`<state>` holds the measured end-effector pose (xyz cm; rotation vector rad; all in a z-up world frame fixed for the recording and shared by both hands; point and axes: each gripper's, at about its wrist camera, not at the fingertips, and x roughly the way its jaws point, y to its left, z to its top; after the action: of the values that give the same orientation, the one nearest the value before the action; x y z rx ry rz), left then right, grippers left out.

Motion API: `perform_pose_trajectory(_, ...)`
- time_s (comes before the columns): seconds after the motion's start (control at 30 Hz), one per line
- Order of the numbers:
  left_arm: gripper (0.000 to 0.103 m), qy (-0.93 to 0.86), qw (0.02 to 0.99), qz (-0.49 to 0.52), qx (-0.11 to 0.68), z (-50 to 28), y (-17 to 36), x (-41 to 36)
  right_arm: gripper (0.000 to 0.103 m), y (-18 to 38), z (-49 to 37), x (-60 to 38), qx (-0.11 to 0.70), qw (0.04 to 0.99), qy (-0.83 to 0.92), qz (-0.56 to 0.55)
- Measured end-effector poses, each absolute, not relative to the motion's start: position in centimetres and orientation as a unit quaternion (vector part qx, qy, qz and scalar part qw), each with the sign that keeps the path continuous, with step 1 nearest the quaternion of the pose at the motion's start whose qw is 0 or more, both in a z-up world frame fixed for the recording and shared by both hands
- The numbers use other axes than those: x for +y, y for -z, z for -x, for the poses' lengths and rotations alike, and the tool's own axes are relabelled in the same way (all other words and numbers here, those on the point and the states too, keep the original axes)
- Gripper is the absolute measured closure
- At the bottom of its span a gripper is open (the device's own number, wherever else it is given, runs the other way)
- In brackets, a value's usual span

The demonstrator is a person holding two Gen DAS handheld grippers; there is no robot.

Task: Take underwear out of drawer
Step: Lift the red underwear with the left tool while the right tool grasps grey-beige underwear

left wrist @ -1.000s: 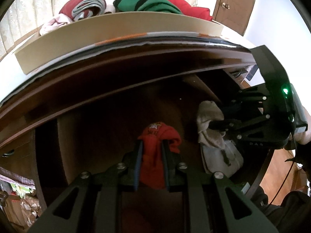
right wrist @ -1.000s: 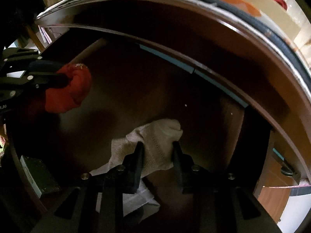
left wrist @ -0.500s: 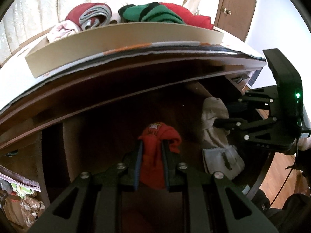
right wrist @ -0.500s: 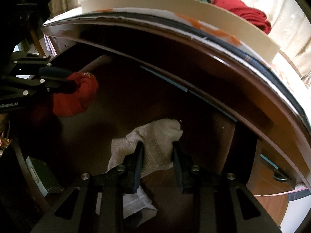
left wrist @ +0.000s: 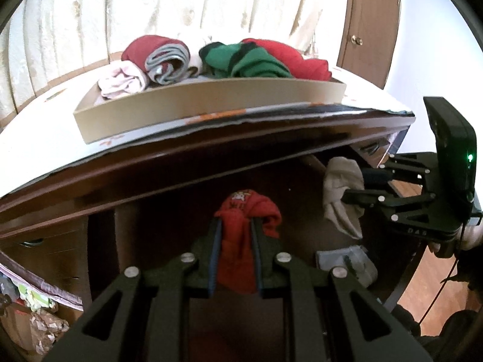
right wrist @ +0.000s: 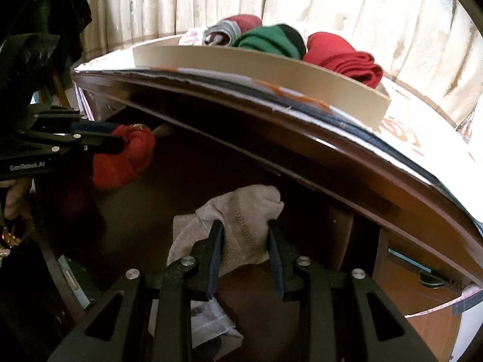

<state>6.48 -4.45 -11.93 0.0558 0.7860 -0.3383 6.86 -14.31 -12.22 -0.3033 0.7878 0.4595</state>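
My left gripper (left wrist: pixel 235 226) is shut on a bunched red piece of underwear (left wrist: pixel 241 241), held above the dark wooden drawer (left wrist: pixel 169 235). My right gripper (right wrist: pixel 246 229) is shut on a beige piece of underwear (right wrist: pixel 238 226) that hangs from its pads. From the left wrist view the right gripper (left wrist: pixel 353 185) holds the beige underwear (left wrist: pixel 341 193) at the right. From the right wrist view the left gripper (right wrist: pixel 117 137) carries the red underwear (right wrist: pixel 126 160) at the left. Both pieces hang just below the dresser's top edge.
A shallow cardboard tray (left wrist: pixel 193 105) on the dresser top holds several rolled clothes in red, green, grey and pink. A flat pale packet (left wrist: pixel 347 262) lies on the drawer floor. Curtains hang behind; a wooden door (left wrist: pixel 368 24) stands at the far right.
Both grippers have risen with their pieces of underwear. The tray and dresser top now show far more fully, and the beige piece has lifted clear of the packet.
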Motion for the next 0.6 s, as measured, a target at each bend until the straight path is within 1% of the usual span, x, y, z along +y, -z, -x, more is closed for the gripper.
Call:
perform_pose_trajectory(0.3,0.087,0.157,0.925,-0.029,0.345,-5.3,9.9,-4.4,0.072,10.8,-5.7,-14.1,0.351,0.896,-0.234,0.14)
perform_pose_trajectory(0.6,0.087,0.154,0.939,-0.027,0.306,-4.7,7.1,-4.1,0.072,7.8,-4.7,-13.5,0.312,0.909,-0.242,0.137)
